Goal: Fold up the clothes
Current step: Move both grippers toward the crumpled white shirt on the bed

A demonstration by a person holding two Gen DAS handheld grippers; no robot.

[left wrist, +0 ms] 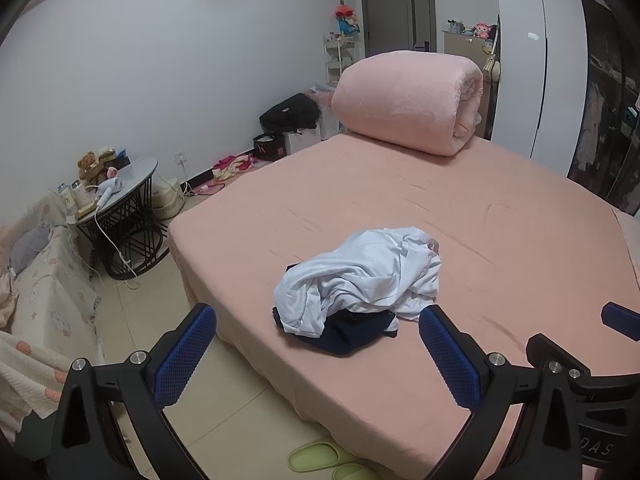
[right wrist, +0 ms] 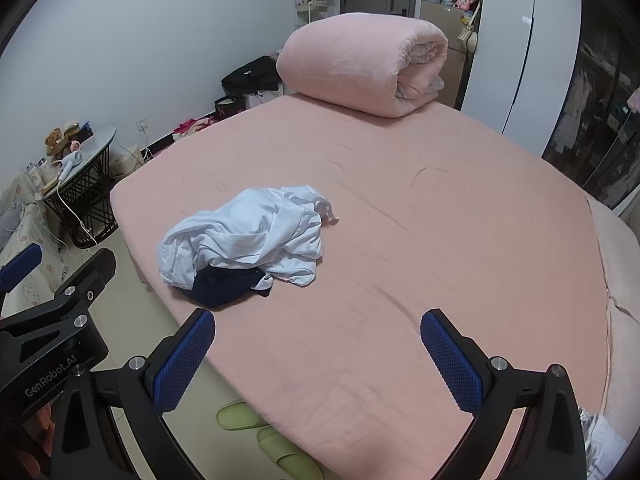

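Crumpled white shirt [left wrist: 360, 276] heaped over dark garment [left wrist: 344, 334] near bed [left wrist: 500, 248] edge, unfolded. Left claw [left wrist: 316, 356] and right claw [right wrist: 318, 360] both spread, empty, clear of heap. Best to pinch shirt alone, lift free, spread flat before folding.

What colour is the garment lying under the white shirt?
Dark navy garment, clearest in the right wrist view.

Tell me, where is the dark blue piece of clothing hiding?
The dark blue garment lies on the pink bed, tucked under the crumpled white shirt, near the bed's front edge, just ahead of the open left gripper.
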